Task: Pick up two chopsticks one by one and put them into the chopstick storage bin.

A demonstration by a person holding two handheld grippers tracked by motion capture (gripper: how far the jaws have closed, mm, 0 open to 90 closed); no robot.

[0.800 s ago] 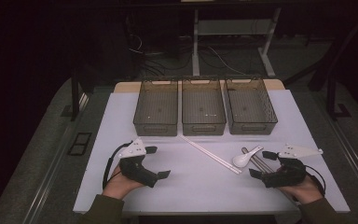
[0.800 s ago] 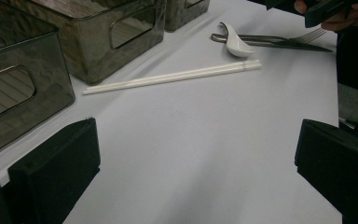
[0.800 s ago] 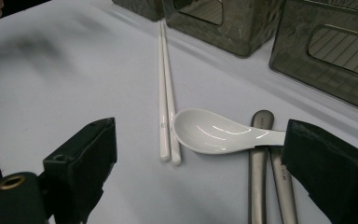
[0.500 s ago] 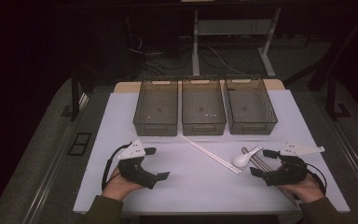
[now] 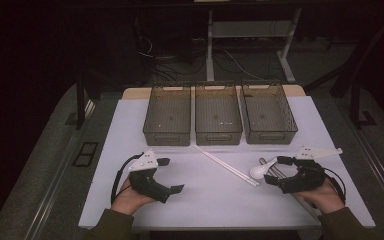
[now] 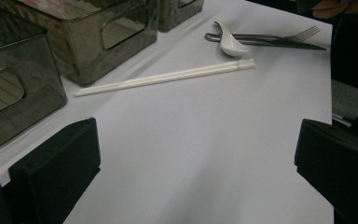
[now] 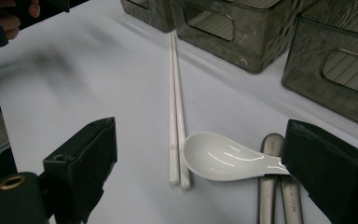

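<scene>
Now: bins point(image 5: 218, 120) 3 | chopsticks point(image 5: 227, 165) 2 | spoon point(image 5: 260, 171) 1 | both tools point(image 5: 274, 171) gaping, empty

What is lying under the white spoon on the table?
The white spoon rests across metal cutlery: two rounded handle ends show in the right gripper view, and a fork with a knife blade beside it in the left gripper view. Their middle parts are covered by the spoon.

The high view looks forward and down from above the person's side, taking in the whole white-covered table point(image 5: 205, 200) from afar. Each gripper view sits low and close over that surface — both share the pair of white plastic chopsticks point(image 6: 168, 77) toward 12 o'clock.
</scene>
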